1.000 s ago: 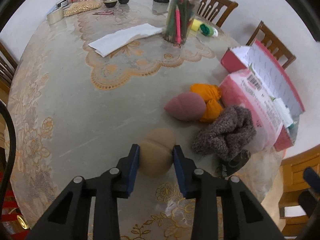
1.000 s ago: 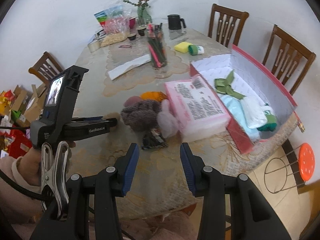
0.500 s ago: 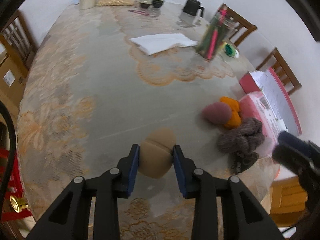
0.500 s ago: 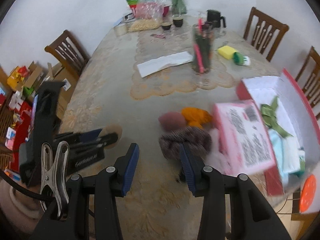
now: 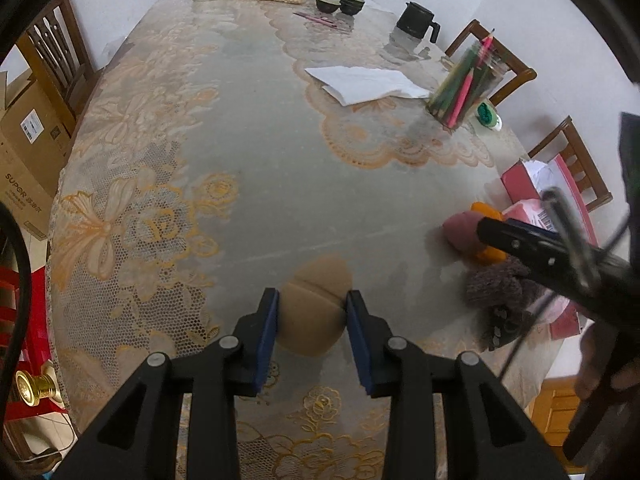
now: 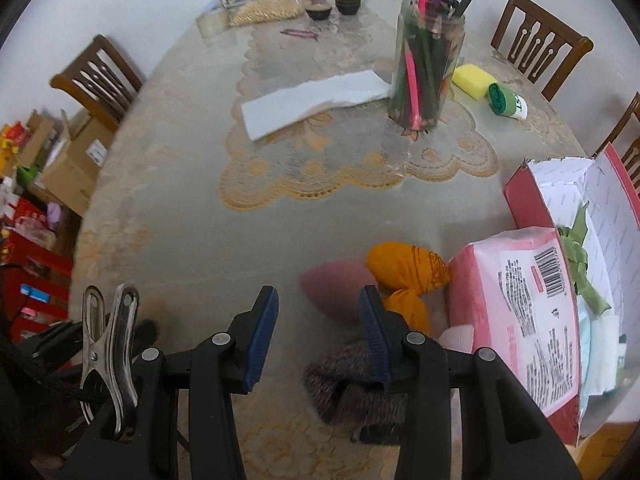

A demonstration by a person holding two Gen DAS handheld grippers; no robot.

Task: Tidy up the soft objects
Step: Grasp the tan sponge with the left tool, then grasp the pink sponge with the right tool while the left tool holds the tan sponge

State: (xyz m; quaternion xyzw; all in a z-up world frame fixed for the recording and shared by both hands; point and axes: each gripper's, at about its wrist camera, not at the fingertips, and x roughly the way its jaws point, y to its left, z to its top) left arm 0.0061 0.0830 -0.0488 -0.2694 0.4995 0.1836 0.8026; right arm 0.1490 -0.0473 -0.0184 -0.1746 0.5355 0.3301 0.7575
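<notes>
My left gripper (image 5: 312, 316) is shut on a tan egg-shaped sponge (image 5: 316, 308) held just above the lace tablecloth. My right gripper (image 6: 318, 320) is open and empty, hovering near a pink egg-shaped sponge (image 6: 336, 286), an orange cloth bundle (image 6: 404, 272) and a grey-brown knitted piece (image 6: 352, 384). The pink sponge (image 5: 460, 230) and knitted piece (image 5: 494, 288) also show in the left wrist view, partly hidden by the right gripper's body. A red box (image 6: 516, 196) at the right holds a green ribbon and folded cloths, with a pink soft pack (image 6: 520, 312) leaning on it.
A jar of pencils (image 6: 426, 68), white paper (image 6: 316, 100), yellow sponge (image 6: 474, 80) and green roll (image 6: 506, 100) lie at mid-table. Bowls, a kettle (image 5: 416, 22), tape and a bag of beans are at the far end. Wooden chairs ring the table; cardboard boxes sit on the floor at left.
My right gripper moved forward and left over the table toward the pink sponge. My left gripper turned left, still holding the tan sponge.
</notes>
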